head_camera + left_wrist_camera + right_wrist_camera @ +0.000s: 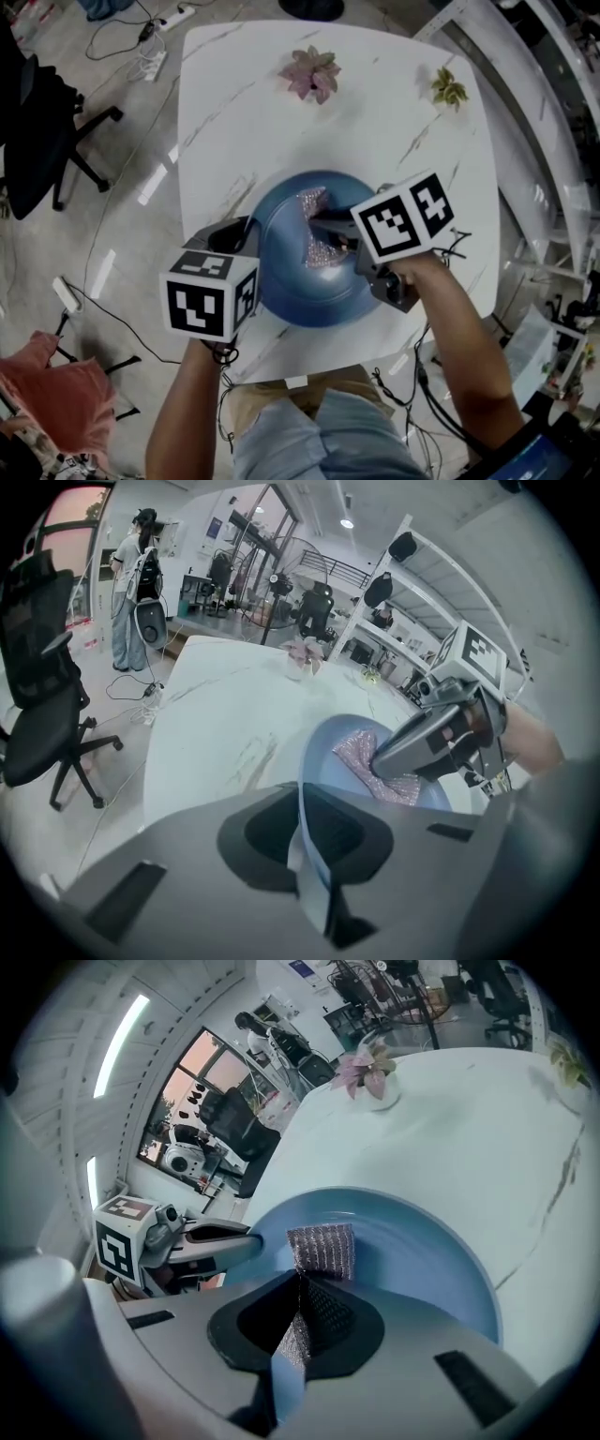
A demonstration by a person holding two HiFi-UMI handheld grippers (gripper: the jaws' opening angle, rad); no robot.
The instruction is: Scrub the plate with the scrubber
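A blue plate (309,281) lies near the front of the white marble table (375,112). My left gripper (251,246) is shut on the plate's left rim (305,803), which runs between its jaws. A glittery pink-silver scrubber (317,234) rests on the plate's inside. My right gripper (330,225) is shut on the scrubber (323,1252), whose free end presses flat on the plate (422,1241). In the left gripper view the scrubber (361,761) and the right gripper (380,763) show over the plate's bowl.
A pink potted succulent (312,73) and a small yellow-green plant (449,87) stand at the table's far side. A black office chair (37,141) and cables lie on the floor at left. Metal shelving (544,112) runs along the right. A person (131,588) stands far off.
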